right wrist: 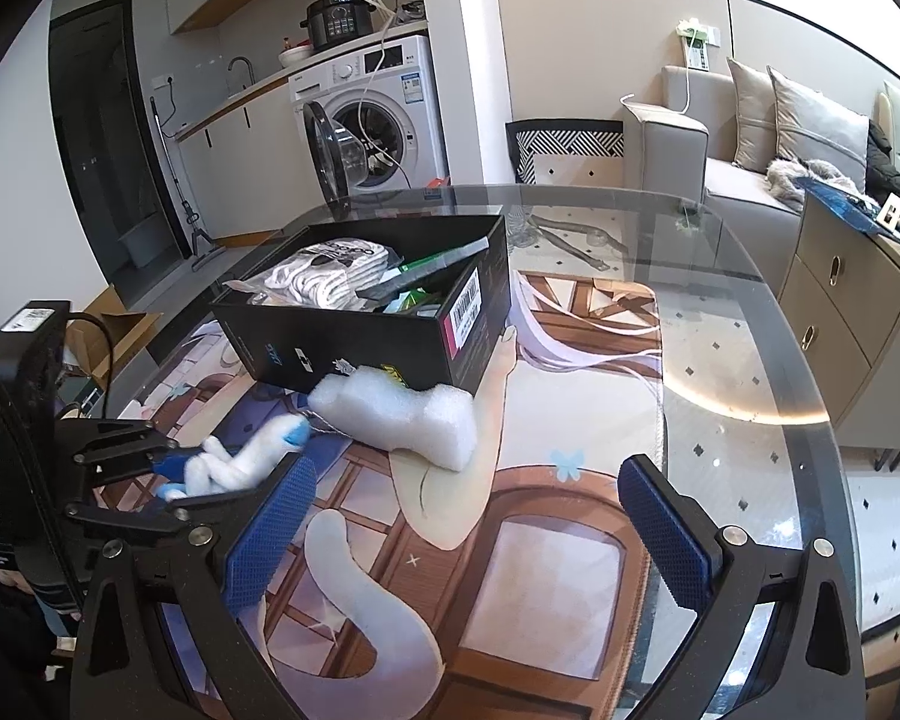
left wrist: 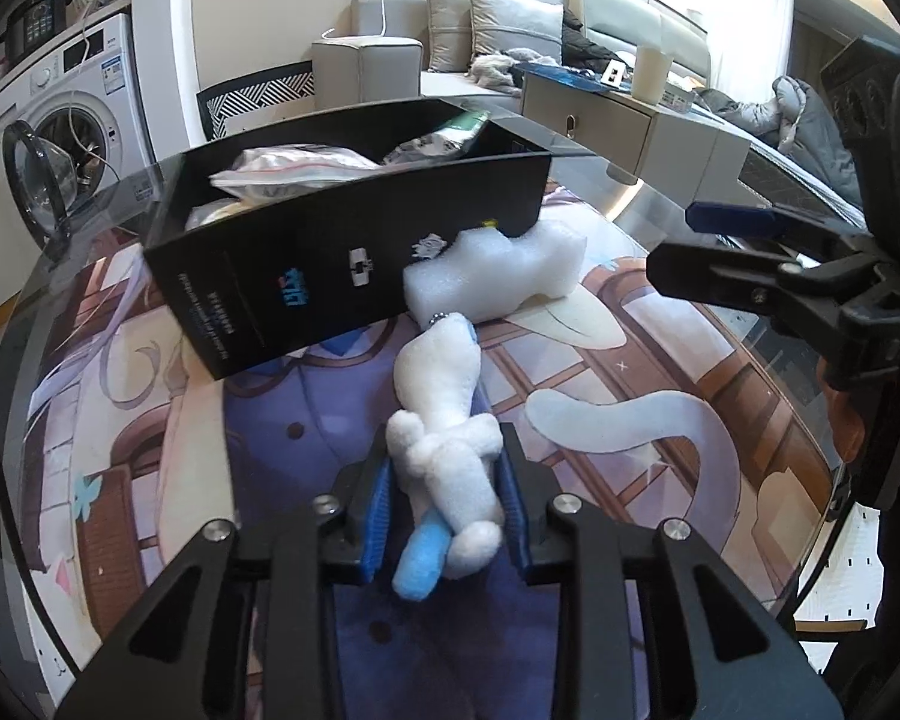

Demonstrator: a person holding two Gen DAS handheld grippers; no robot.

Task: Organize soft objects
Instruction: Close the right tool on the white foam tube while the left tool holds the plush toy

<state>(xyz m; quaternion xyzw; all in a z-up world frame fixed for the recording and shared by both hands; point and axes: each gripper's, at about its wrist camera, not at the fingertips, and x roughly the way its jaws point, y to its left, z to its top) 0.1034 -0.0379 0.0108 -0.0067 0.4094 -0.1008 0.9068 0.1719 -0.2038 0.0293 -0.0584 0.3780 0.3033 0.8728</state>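
My left gripper is shut on a white and blue plush toy, which lies on the printed mat; it also shows in the right wrist view. A white foam block lies against the front of a black box, and shows in the right wrist view. The box holds bagged soft items. My right gripper is open and empty above the mat, to the right of the plush; it shows at the right edge of the left wrist view.
A printed mat covers the round glass table. A washing machine with its door open, a sofa and a drawer cabinet stand beyond the table.
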